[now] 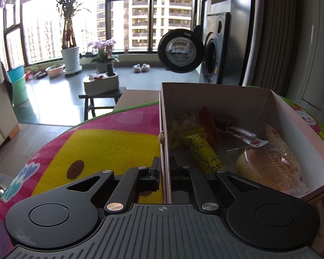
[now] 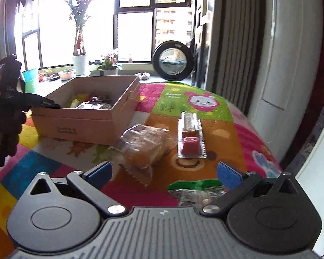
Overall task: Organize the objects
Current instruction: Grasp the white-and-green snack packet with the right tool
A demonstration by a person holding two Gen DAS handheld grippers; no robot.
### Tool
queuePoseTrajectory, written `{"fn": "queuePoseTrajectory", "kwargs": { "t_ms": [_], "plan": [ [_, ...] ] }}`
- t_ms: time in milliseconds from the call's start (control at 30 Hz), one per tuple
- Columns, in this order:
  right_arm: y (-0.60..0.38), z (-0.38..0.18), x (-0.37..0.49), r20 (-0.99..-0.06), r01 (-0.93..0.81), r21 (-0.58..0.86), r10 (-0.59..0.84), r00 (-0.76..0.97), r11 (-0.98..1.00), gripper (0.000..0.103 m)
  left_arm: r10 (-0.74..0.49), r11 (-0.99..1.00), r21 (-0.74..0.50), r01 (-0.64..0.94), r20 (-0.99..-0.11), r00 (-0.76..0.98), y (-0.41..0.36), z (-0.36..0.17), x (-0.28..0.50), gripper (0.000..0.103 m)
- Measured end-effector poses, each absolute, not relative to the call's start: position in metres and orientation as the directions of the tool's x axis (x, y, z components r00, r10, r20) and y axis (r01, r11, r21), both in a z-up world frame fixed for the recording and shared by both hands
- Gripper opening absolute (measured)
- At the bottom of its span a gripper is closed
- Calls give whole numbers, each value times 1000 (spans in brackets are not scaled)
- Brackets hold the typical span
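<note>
My left gripper is shut on the left wall of the cardboard box, one finger outside, one inside. The box holds a yellow packet, a wrapped bun and other snacks. From the right wrist the same box stands at the left of the colourful mat, with the left gripper at its near left corner. My right gripper is open above the mat. Ahead of it lie a bagged bread and a clear tray of red cakes. A green packet lies under its right finger.
The round table wears a bright cartoon mat. Beyond its far edge are a small stool with a tissue box, potted plants and a washing machine with its door open. A curtain and a white appliance stand at the right.
</note>
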State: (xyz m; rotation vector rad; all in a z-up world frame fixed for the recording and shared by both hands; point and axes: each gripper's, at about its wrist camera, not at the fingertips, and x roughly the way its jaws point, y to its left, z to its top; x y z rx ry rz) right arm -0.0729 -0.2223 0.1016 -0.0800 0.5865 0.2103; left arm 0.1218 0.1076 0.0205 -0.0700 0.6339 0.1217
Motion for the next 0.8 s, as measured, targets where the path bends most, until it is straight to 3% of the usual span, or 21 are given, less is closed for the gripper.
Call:
{"fn": "queuePoseTrajectory", "kwargs": {
  "t_ms": [167, 300, 433, 633, 800],
  "plan": [
    [-197, 90, -74, -594, -315, -109, 192, 781, 943, 103, 92, 991, -24, -135, -611, 786, 107, 23, 119, 10],
    [-183, 78, -79, -629, -394, -25, 292, 720, 919, 103, 85, 989, -41, -140, -620, 780, 108, 24, 119, 10],
    [-173, 60, -74, -670, -354, 70, 307, 676, 932, 103, 86, 989, -46, -144, -614, 785, 106, 23, 117, 11],
    [-169, 63, -70, -726, -408, 31, 301, 618, 913, 103, 83, 986, -68, -154, -603, 793, 107, 23, 116, 11],
    [-179, 77, -60, -777, -446, 92, 344, 527, 890, 103, 83, 986, -66, -156, -612, 786, 107, 24, 117, 11]
  ]
}}
